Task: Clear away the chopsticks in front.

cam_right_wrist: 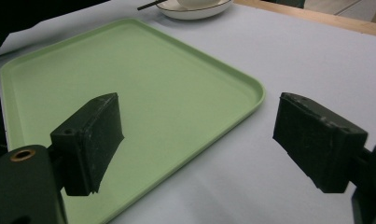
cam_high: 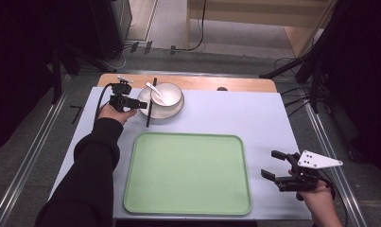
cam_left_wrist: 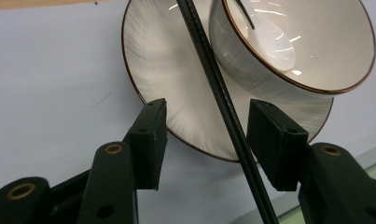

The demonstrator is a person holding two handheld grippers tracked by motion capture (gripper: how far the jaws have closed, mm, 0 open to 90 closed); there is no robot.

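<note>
Hand-held gripper (cam_left_wrist: 206,135) astride chopstick (cam_left_wrist: 223,107)

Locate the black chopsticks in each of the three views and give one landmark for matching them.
High view: black chopsticks lie across the white plate's left rim, beside the left gripper.
Left gripper view: chopsticks run diagonally between the open fingers.
Right gripper view: tip at top edge.
Shared landmark: the plate.

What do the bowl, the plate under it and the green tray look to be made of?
Bowl and plate: likely glazed ceramic, glossy white with sharp light reflections and a thin brown rim line. Green tray: probably plastic, matte, uniform colour, moulded raised edge with rounded corners.
</note>
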